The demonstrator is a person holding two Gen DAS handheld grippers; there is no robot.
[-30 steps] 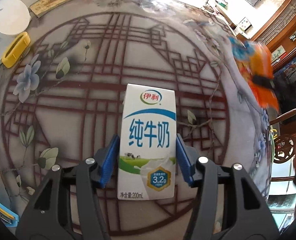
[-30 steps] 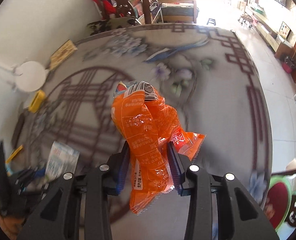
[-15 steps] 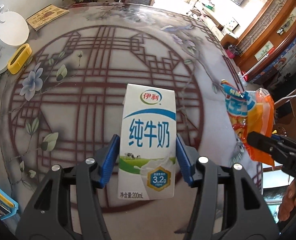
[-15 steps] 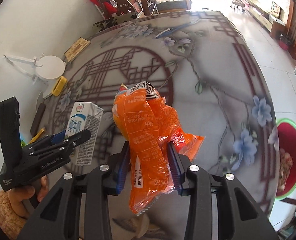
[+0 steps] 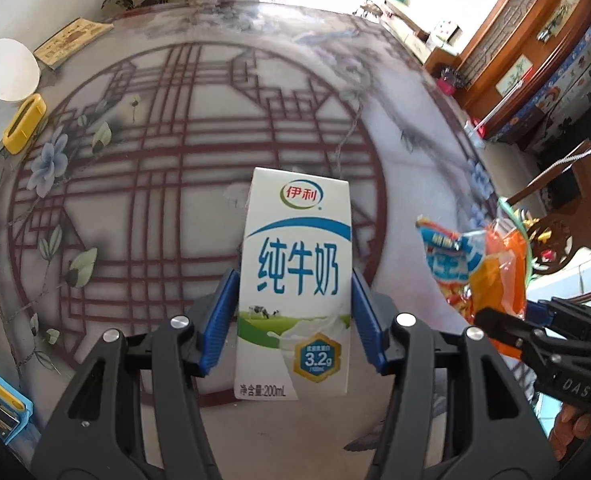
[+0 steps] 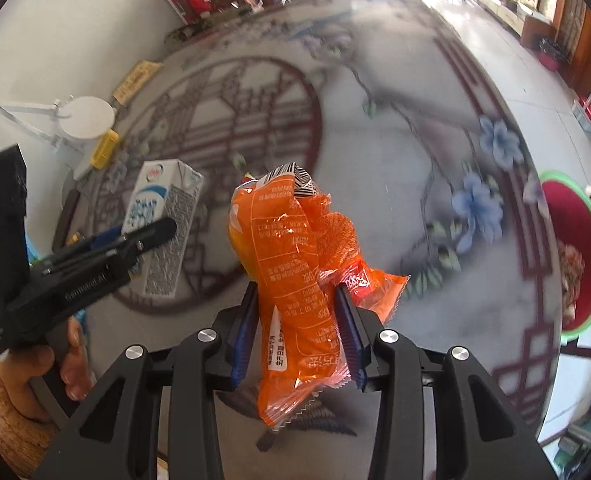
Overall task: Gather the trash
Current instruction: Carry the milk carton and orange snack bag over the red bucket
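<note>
Two items carried above table: white-blue milk carton [image 5: 295, 288] clamped in left gripper [image 5: 295, 320], crumpled orange snack wrapper [image 6: 295, 276] pinched in right gripper [image 6: 295, 328]. Transport step judged; red green-rimmed bin [image 6: 575, 248] at 3 o'clock, release over it needed.

I hold a white milk carton [image 5: 295, 292] upright between my left blue pads, up above the table. It has blue letters and a green field with a cow. In my right pads I hold a crinkled orange snack wrapper [image 6: 299, 280]. It stands tall, with a striped top edge.
</note>
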